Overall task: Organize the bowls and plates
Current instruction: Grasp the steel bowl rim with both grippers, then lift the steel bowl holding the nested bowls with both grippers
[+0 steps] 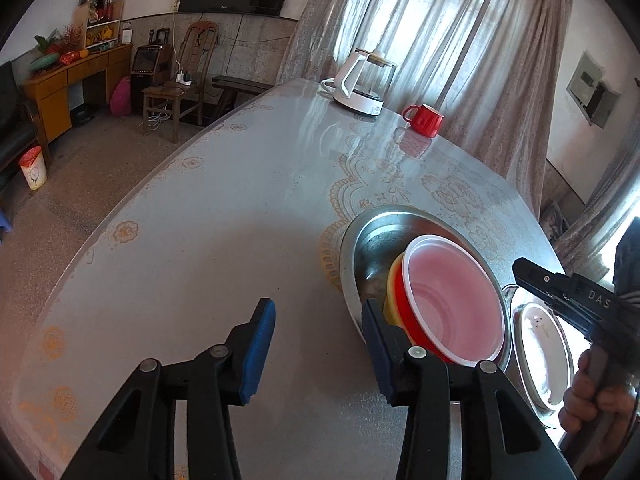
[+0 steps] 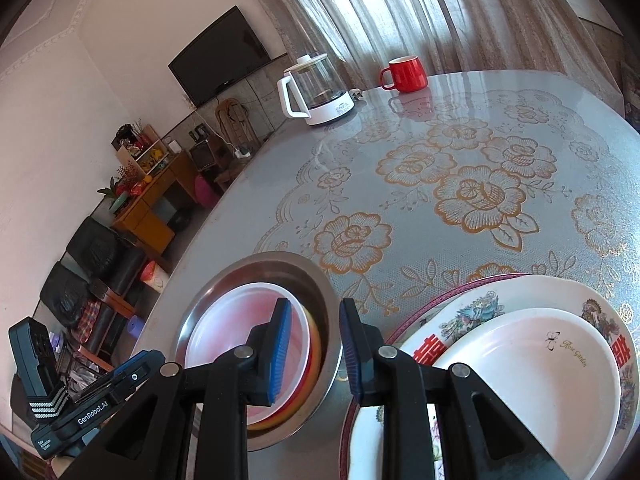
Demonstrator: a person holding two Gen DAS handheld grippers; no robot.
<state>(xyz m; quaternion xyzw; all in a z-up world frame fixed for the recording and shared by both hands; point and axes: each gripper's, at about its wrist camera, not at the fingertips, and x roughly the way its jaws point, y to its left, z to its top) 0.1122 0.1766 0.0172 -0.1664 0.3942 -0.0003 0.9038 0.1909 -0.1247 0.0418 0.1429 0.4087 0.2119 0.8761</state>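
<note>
Left gripper (image 1: 318,344): I see its jaws spread with nothing between them, just bare table. The right blue pad sits beside the rim of the steel basin, and I can't tell if it touches.
Right gripper (image 2: 314,350): jaws parted a little and holding nothing. They hang over the gap between the steel basin and the plates.
Steel basin (image 2: 316,284): sits on the table, left of the plates in the right wrist view.
Red plastic bowl (image 1: 452,300): inside the basin, tipped up against its near side, pale pink interior facing out.
Yellow bowl (image 1: 394,280): nested under the red one, so I only see its rim.
Patterned plate (image 2: 472,312): white with coloured birds and red characters, lying on another plate with a maroon rim.
White dish (image 2: 532,380): stacked in the patterned plate, with small "Rose Garden" lettering.
Table (image 2: 460,184): grey cloth with a gold rose print.
Far end: glass kettle (image 2: 316,88) on a white base, red mug (image 2: 406,74) near it.
</note>
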